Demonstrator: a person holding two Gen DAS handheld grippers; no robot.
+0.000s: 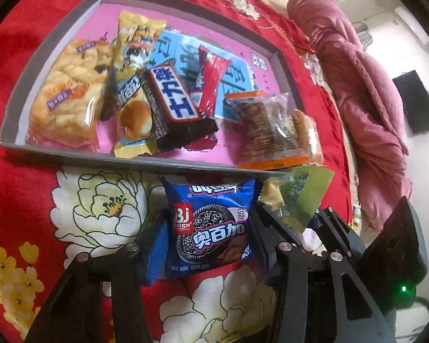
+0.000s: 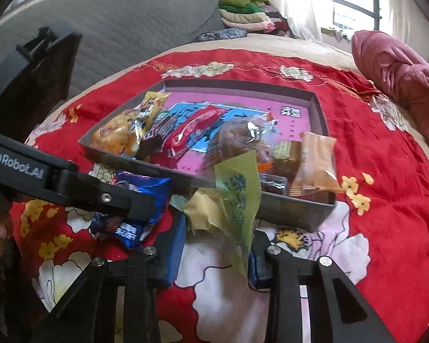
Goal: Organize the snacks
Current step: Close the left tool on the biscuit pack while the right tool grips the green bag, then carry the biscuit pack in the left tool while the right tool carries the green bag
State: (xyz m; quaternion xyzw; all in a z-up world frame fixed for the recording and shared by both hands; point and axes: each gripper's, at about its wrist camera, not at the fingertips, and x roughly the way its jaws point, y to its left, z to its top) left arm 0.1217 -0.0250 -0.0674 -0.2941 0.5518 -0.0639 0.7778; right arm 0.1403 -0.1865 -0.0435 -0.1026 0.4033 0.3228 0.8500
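On a red floral bedspread [image 1: 28, 185], the left gripper [image 1: 206, 240] has its jaws half closed around a blue cookie packet [image 1: 208, 228], pads at its two side edges; it lies flat just in front of the snack tray [image 1: 71, 154], printed face up, long axis running from the gripper toward the tray. To its right, the right gripper [image 2: 214, 245] is narrowed onto a pale green packet [image 2: 237, 197], which stands tilted against the tray's near wall, long axis roughly upright. To do this step well, each packet probably needs a firm squeeze, then a lift clear of the wall before setting it beside the snacks already inside.
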